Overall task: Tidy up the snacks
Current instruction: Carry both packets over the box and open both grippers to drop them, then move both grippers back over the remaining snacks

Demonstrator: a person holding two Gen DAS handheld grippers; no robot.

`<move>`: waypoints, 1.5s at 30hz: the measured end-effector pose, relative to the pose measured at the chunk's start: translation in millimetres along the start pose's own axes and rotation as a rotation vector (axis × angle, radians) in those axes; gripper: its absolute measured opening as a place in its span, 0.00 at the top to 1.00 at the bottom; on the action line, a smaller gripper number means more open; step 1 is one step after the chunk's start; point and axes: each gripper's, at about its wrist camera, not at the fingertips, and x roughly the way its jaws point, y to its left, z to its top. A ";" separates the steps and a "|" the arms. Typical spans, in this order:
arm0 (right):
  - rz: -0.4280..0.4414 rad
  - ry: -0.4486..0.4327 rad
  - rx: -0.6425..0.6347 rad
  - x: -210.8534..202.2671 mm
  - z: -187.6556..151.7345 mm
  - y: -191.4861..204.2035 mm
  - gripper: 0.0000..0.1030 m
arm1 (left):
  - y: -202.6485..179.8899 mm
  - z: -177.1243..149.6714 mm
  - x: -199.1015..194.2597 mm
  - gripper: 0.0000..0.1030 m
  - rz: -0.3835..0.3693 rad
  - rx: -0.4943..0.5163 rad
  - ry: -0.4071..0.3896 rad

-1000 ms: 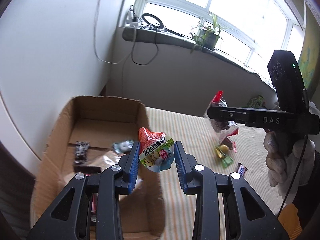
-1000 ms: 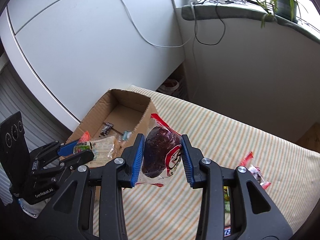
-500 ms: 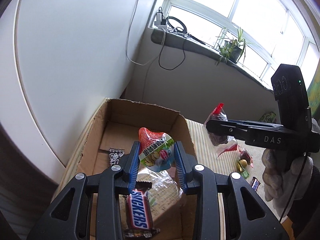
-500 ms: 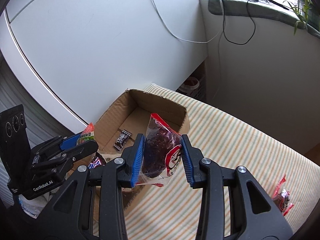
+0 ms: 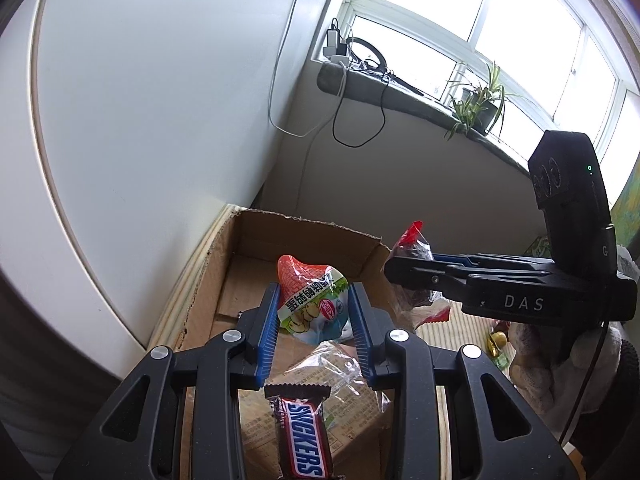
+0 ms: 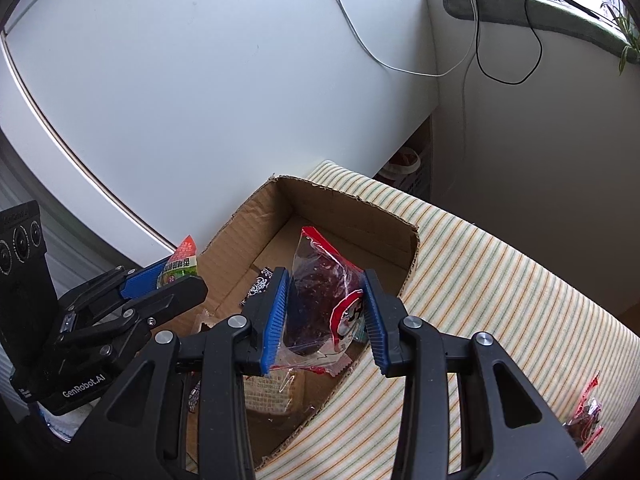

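Observation:
My left gripper [image 5: 314, 312] is shut on a small red, green and white snack pouch [image 5: 310, 300] and holds it above the open cardboard box [image 5: 308, 232]. My right gripper [image 6: 324, 300] is shut on a clear red-trimmed bag of dark dried fruit [image 6: 320, 296], held over the box's right side [image 6: 352, 208]. Each gripper shows in the other's view: the right one [image 5: 408, 268] with its bag [image 5: 414, 246], the left one [image 6: 168, 276] with its pouch [image 6: 182, 260]. In the box lie a Snickers bar [image 5: 302, 436], a clear-wrapped pack [image 5: 340, 376] and a small dark patterned packet [image 6: 260, 284].
The box stands on a striped cloth [image 6: 500, 300] at its left end, against a white wall panel [image 5: 160, 100]. Loose snacks lie on the cloth: a red-wrapped one [image 6: 586, 420] and gold and green sweets [image 5: 498, 344]. A windowsill with cables and a plant [image 5: 476, 100] lies beyond.
Both grippers have moved left with their snacks, from over the cloth to over the box. The Snickers bar and clear pack have come into the left wrist view.

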 end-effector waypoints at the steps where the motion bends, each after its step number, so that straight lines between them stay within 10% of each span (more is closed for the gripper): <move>1: 0.002 0.001 0.001 1.6 0.8 0.0 0.63 | 0.9 -0.7 -1.5 0.68 0.001 0.000 -0.002; 10: 0.006 -0.008 -0.011 5.5 1.9 3.7 0.59 | 3.5 -0.4 -6.0 0.60 0.016 -0.011 -0.011; 14: -0.008 -0.026 -0.010 2.6 2.0 5.1 0.40 | 4.7 0.5 -9.4 0.60 0.025 -0.012 -0.020; 26: -0.028 -0.052 -0.003 -18.5 -6.3 0.6 0.39 | -6.9 -0.1 -23.5 0.60 0.022 -0.008 -0.043; 45: -0.203 -0.210 0.045 -139.3 -82.9 -63.9 0.24 | -76.5 -19.0 -33.9 0.60 -0.101 0.057 -0.050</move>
